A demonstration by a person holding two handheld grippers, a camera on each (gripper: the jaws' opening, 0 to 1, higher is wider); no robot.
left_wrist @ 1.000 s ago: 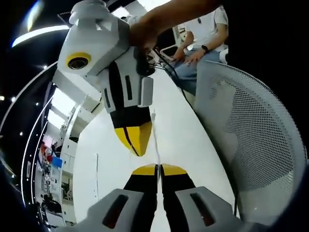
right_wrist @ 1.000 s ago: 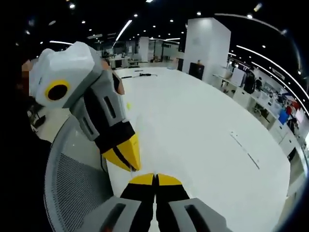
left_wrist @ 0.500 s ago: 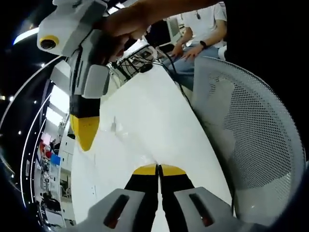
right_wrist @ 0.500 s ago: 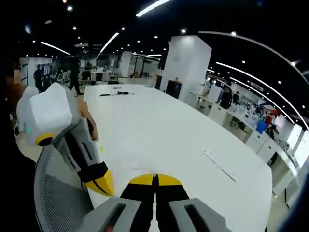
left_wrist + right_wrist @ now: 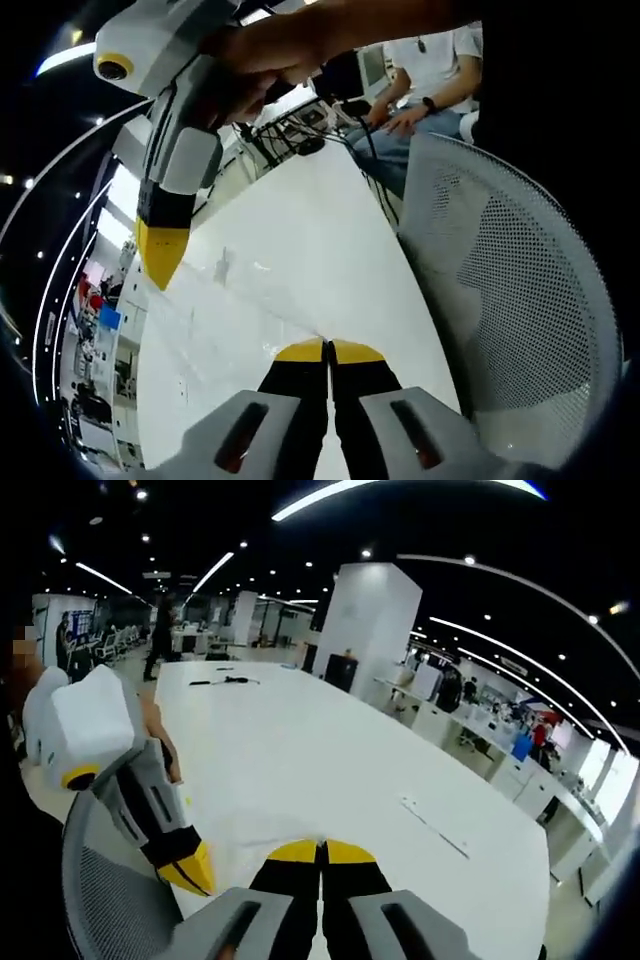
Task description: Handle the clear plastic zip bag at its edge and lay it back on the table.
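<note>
The clear zip bag (image 5: 250, 305) hangs as a faint, glinting sheet over the white table (image 5: 310, 220). My left gripper (image 5: 328, 350) is shut on one of its edges, yellow tips pressed together. In the left gripper view, my right gripper (image 5: 160, 262) comes in at the upper left in a person's hand, pointing down, jaws together at the bag's far end. In the right gripper view, the bag (image 5: 262, 830) runs as a pale film into my right gripper (image 5: 320, 852), which is shut on it. The left gripper (image 5: 192, 872) is low on the left, close by.
A grey mesh chair (image 5: 520, 300) stands close to the table's near edge, also seen as the mesh chair (image 5: 110, 905). A seated person (image 5: 425, 85) and cables (image 5: 300, 135) are at the table's far end. A white pillar (image 5: 365, 610) and desks stand beyond the table (image 5: 330, 740).
The two grippers have drawn apart: the right one has swung away from the left one's tips. The bag now spreads between them. Both views have shifted with the hands.
</note>
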